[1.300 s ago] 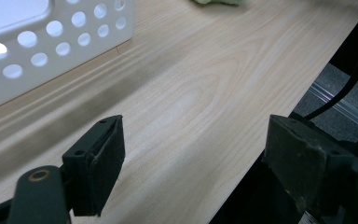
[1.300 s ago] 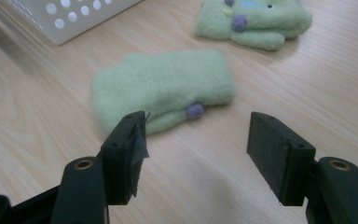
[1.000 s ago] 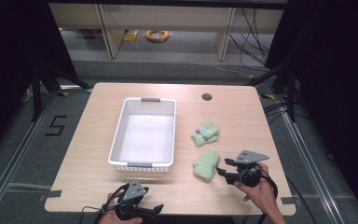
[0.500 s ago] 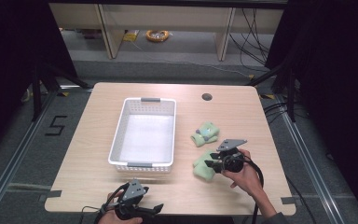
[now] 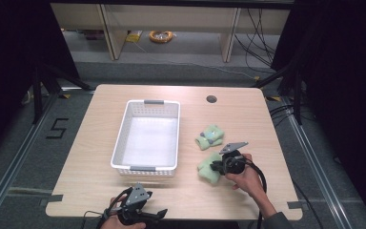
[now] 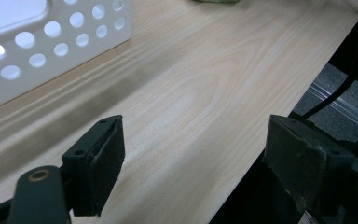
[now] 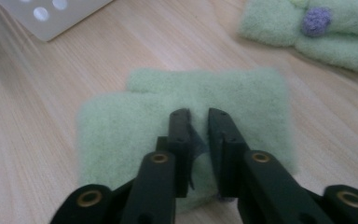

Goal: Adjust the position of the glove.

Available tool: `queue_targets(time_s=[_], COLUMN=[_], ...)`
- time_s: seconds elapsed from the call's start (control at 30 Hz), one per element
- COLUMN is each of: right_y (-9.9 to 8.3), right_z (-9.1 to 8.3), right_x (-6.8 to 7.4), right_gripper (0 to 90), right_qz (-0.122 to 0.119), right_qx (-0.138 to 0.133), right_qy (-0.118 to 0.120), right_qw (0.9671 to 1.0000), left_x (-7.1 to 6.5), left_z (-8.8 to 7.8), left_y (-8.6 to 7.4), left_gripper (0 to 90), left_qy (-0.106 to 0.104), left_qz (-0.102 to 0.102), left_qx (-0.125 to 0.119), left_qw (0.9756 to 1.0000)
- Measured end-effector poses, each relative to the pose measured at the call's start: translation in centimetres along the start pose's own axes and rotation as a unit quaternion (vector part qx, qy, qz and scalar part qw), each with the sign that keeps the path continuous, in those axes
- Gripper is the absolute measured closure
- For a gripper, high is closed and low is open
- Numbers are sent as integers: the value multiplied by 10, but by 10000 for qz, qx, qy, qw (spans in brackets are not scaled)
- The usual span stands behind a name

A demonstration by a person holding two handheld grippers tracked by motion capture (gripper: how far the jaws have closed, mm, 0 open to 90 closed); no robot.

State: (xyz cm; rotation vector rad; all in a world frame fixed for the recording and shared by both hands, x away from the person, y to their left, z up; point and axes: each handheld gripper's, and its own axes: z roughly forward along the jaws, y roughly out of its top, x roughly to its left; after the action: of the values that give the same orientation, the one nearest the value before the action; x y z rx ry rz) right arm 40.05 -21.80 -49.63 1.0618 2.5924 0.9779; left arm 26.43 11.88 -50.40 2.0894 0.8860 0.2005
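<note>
Reaching level across table, right gripper (image 5: 215, 167) fingers just closing, pinching green cloth (image 7: 135, 121); left gripper (image 6: 193, 168) fingers apart.

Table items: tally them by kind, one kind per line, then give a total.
Green fuzzy socks: 2, the near sock and the far sock
White perforated basket: 1
Total: 3
</note>
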Motion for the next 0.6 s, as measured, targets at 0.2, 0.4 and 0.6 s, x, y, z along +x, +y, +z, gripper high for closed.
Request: queue_targets(time_s=[0.2, 0.4, 0.6], right_y=[-1, -3, -10], right_z=[-10, -33, -51], right_x=[5, 19, 44], right_gripper=[880, 881, 883], right_qz=[385, 403, 603], right_qx=[-489, -494, -861], right_qy=[56, 99, 289], right_qw=[9980, 9979, 9940], left_x=[0, -2, -1], left_z=[-1, 0, -1], left_y=[0, 0, 1], left_gripper=[198, 198, 198], left_qy=[-6, -5, 16], left_qz=[-4, -87, -16], left_qx=[-65, -116, -97], left_qw=[10000, 9999, 10000])
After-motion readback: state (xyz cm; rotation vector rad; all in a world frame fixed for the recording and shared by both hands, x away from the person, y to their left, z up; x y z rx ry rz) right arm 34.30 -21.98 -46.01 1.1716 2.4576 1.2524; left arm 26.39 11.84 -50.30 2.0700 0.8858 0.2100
